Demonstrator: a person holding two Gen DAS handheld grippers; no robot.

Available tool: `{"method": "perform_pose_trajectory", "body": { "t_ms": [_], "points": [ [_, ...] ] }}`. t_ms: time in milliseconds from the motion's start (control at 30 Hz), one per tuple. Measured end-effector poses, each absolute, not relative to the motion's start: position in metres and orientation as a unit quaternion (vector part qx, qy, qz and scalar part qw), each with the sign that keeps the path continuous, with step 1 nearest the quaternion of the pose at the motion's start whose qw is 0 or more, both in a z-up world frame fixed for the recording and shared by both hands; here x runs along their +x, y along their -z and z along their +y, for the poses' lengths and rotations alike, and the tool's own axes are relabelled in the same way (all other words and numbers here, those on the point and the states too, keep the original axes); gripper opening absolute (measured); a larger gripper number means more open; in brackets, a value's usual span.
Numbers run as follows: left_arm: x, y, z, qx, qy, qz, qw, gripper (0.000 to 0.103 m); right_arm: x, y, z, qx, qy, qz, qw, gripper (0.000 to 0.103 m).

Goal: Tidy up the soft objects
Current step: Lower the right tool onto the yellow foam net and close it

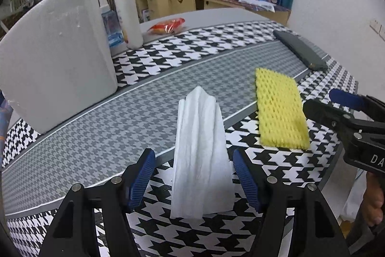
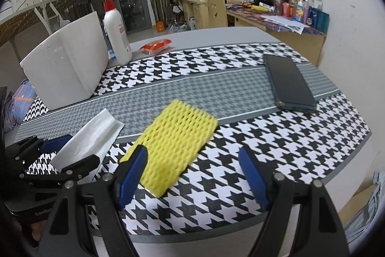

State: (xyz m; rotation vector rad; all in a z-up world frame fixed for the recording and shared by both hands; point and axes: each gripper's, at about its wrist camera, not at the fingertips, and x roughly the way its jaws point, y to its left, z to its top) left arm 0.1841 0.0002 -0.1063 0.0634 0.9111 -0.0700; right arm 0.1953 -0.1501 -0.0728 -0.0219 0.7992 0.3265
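Observation:
A folded white tissue (image 1: 199, 117) lies on the houndstooth mat, pointing away from me. My left gripper (image 1: 192, 155) stands open astride its near part, with the blue pads (image 1: 144, 175) clear of it on both sides. To its right lies a yellow foam net sleeve (image 1: 279, 110), flat on the mat. In the right wrist view my right gripper (image 2: 192, 153) is open just above the near end of the yellow net (image 2: 178, 136); the left pad overlaps the net's corner. The tissue (image 2: 93, 134) and the left gripper (image 2: 69, 151) show at lower left.
A white foam box (image 1: 55, 52) stands at the left, with a red-capped pump bottle (image 1: 126, 9) and a red snack packet (image 1: 168, 25) behind it. A dark phone (image 2: 288, 83) lies at the far right. The table's near edge (image 2: 216, 230) runs right below my grippers.

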Motion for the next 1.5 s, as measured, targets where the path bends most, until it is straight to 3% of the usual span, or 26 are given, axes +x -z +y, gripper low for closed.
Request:
{"method": "perform_pose_trajectory", "body": {
  "t_ms": [67, 300, 533, 600, 700, 767, 1100, 1367, 1500],
  "points": [
    [0.185, 0.109, 0.0, 0.032, 0.035, 0.444, 0.895, 0.057, 0.197, 0.075, -0.148, -0.01, -0.16, 0.392, 0.906, 0.082],
    [0.185, 0.11, -0.003, 0.033, 0.045, 0.442, 0.895, 0.05, 0.202, 0.084, -0.144, -0.002, -0.166, 0.409, 0.897, 0.082],
    [0.185, 0.109, -0.006, 0.033, 0.061, 0.441, 0.895, 0.032, 0.208, 0.091, -0.142, 0.005, -0.163, 0.425, 0.891, 0.082],
    [0.184, 0.109, -0.006, 0.034, 0.06, 0.44, 0.895, 0.02, 0.209, 0.093, -0.139, 0.004, -0.167, 0.426, 0.889, 0.082],
    [0.185, 0.109, -0.007, 0.034, 0.059, 0.438, 0.896, 0.015, 0.209, 0.094, -0.136, 0.003, -0.172, 0.43, 0.886, 0.081],
    [0.186, 0.109, -0.008, 0.034, 0.061, 0.437, 0.897, 0.01, 0.21, 0.094, -0.136, 0.002, -0.163, 0.427, 0.889, 0.072],
    [0.188, 0.109, -0.005, 0.024, 0.065, 0.433, 0.899, 0.008, 0.213, 0.093, -0.122, -0.014, -0.17, 0.431, 0.886, 0.053],
    [0.189, 0.109, -0.004, 0.015, 0.066, 0.431, 0.9, 0.006, 0.212, 0.089, -0.117, -0.01, -0.183, 0.426, 0.886, 0.014],
    [0.187, 0.104, 0.001, 0.004, 0.067, 0.42, 0.905, 0.006, 0.209, 0.086, -0.121, -0.009, -0.186, 0.42, 0.888, 0.013]
  ]
}}
